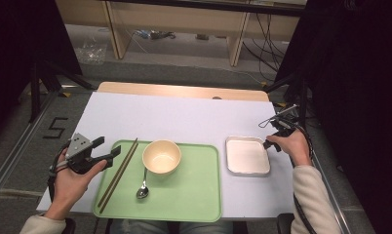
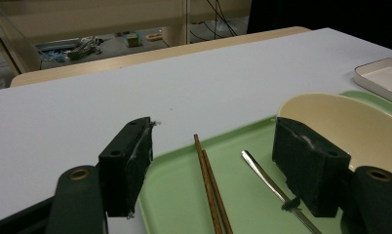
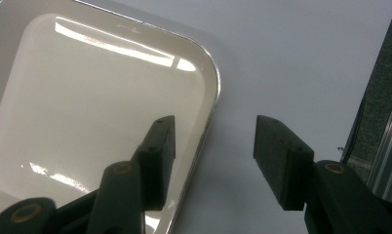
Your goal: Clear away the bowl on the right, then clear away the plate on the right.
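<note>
Astride the white dish's [image 3: 87,117] rim, right claw [image 3: 213,141] gapes.

Open worktop at the back, crowded tray at the front

The far half of the white worktop [image 1: 184,114] lies bare, giving free passage across its whole width. Nearer, the green tray [image 1: 194,195] carries a bowl [image 1: 161,156], a spoon [image 1: 143,187] just below it and chopsticks [image 1: 117,175] along its left side; its right half is bare. A white dish [image 1: 246,156] stands just right of the tray, a narrow strip between them. The right hand-held gripper [image 3: 213,161] straddles the dish's rim, jaws apart.
</note>
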### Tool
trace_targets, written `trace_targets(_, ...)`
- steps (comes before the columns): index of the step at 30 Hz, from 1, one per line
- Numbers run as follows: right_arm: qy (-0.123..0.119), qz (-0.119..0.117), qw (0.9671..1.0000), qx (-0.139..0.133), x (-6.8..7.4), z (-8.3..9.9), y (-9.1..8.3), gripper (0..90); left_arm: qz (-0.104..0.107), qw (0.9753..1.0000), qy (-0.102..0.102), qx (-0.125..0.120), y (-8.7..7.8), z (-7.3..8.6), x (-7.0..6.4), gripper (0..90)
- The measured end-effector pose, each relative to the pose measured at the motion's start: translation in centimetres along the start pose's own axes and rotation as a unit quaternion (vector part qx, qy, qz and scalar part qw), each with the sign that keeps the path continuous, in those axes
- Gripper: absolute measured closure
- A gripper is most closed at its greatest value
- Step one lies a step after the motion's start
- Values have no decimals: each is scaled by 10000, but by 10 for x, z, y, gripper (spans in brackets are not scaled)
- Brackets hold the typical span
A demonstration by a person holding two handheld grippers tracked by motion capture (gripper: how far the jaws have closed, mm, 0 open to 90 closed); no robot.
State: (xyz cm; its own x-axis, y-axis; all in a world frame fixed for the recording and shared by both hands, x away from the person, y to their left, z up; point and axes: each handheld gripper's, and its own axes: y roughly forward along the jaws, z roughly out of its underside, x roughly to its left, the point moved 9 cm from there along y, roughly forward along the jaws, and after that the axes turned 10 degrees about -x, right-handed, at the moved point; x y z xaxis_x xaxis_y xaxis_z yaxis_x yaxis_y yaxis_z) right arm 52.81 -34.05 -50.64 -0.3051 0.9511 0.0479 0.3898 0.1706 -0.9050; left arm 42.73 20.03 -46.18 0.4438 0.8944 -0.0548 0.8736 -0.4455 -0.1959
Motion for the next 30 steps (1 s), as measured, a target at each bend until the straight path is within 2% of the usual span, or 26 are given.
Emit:
trace_targets(1,133,6,9999,79,2,1,-1,512,1,10000,1,3,0,0,0,309)
trace_targets(2,-99,-32,9999,-32,-2,-1,1,511,1,10000,-4,3,0,0,0,309)
trace_targets(3,-85,-28,10000,-28,-2,0,1,512,1,10000,-12,1,0,0,0,309)
trace_targets(4,122,8,9999,66,1,1,-1,512,0,10000,-13,-2,0,0,0,309)
trace_targets(10,158,18,9999,67,0,2,-1,510,1,10000,43,17,0,0,1,309)
trace_targets(11,-28,7,10000,-85,-3,-1,2,509,0,10000,23,3,1,0,1,309)
trace_targets(12,104,0,9999,87,-1,2,0,510,2,10000,3,1,2,0,0,309)
trace_targets(13,134,16,9999,58,-1,3,1,509,6,10000,28,18,2,0,0,309)
trace_targets(14,17,3,10000,-27,-3,1,2,509,11,10000,32,28,2,0,0,309)
trace_targets(15,159,13,9999,43,-2,2,1,508,10,10000,29,33,2,1,0,309)
trace_targets(16,-8,19,10000,-69,-6,0,3,508,-1,10000,19,38,2,1,0,309)
trace_targets(17,109,30,9999,-9,-5,1,2,507,-2,10000,19,43,2,1,1,309)
trace_targets(18,-4,18,10000,-74,-6,0,3,507,-5,10000,3,46,1,2,1,309)
trace_targets(19,160,34,9999,23,-4,1,1,507,-5,10000,-4,41,1,2,1,310)
trace_targets(20,79,7,10000,-52,-5,0,1,507,-12,10000,-6,36,0,2,1,309)
trace_targets(21,128,39,9999,-54,-3,-1,0,507,-23,10000,-5,37,-1,2,1,310)
trace_targets(23,-59,12,9999,-119,-4,-4,0,507,-35,10000,-32,22,-2,2,1,310)
trace_targets(24,186,58,9998,-2,0,-2,-3,507,-36,10000,4,18,-2,1,2,310)
trace_targets(27,145,78,9997,-165,0,-5,-3,507,-29,10000,5,26,-2,1,1,310)
trace_targets(28,259,90,9996,25,2,-2,-6,507,-30,10000,6,19,-1,1,1,309)
trace_targets(29,160,57,9998,-45,0,-2,-4,507,-38,10000,5,16,-1,1,1,310)
trace_targets(30,260,53,9996,47,1,-1,-4,507,-40,10000,10,22,-1,1,1,309)
